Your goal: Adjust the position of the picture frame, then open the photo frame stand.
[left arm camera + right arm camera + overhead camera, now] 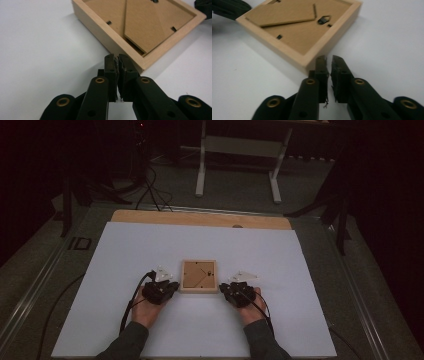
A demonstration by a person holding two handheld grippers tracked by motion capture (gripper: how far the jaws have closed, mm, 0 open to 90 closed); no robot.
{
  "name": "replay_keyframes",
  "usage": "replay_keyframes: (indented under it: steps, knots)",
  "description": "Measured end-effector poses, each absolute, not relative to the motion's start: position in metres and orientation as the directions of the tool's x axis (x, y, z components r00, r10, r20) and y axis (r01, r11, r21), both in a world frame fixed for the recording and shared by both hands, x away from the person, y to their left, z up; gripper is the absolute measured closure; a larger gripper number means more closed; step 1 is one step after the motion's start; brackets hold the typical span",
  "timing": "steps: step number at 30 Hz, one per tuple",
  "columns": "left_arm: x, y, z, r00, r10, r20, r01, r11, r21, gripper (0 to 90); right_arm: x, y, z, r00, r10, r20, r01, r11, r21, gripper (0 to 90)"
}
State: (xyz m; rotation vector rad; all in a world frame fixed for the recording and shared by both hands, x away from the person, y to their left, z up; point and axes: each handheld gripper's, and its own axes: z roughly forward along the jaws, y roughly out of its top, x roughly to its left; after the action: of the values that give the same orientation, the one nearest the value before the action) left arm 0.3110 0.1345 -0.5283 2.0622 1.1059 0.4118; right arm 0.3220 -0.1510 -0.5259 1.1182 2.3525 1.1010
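A small light-wood picture frame (198, 276) lies back-side up in the middle of the white sheet, its brown backing board and fold-out stand showing. My left gripper (171, 287) rests on the sheet at the frame's near left corner. In the left gripper view its jaws (116, 58) are shut with nothing between them, tips just short of the frame (140, 27). My right gripper (224, 289) rests at the near right corner. Its jaws (329, 59) are shut and empty, the tips beside the corner of the frame (299, 30).
The white sheet (150, 245) covers most of the table, with a strip of wooden board (200, 218) along its far edge. Cables (131, 302) trail back from both grippers. A white table stand (237, 160) is on the floor beyond the table.
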Motion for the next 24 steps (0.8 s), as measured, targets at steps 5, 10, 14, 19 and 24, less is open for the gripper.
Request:
replay_keyframes:
  steps: [5,10,14,19,24]
  knots:
    - [0.31,0.143,-0.523,0.566,0.818,-0.101,0.571,-0.3,0.764,82.4,0.322,-0.158,-0.519,-0.638,0.77,0.019,0.494,0.391,0.776,74.0]
    - [0.309,0.145,-0.521,0.581,0.804,-0.128,0.561,-0.28,0.779,73.5,0.32,-0.158,-0.517,-0.642,0.767,-0.009,0.469,0.401,0.787,64.7]
    - [0.307,0.145,-0.519,0.592,0.793,-0.146,0.555,-0.27,0.787,65.7,0.319,-0.156,-0.515,-0.648,0.761,-0.019,0.452,0.404,0.796,58.1]
    - [0.304,0.143,-0.516,0.597,0.793,-0.119,0.543,-0.29,0.788,59.5,0.317,-0.154,-0.513,-0.657,0.754,-0.02,0.434,0.4,0.807,55.8]
    - [0.301,0.137,-0.512,0.613,0.785,-0.089,0.526,-0.321,0.788,58.3,0.315,-0.15,-0.512,-0.669,0.743,-0.018,0.418,0.396,0.817,56.7]
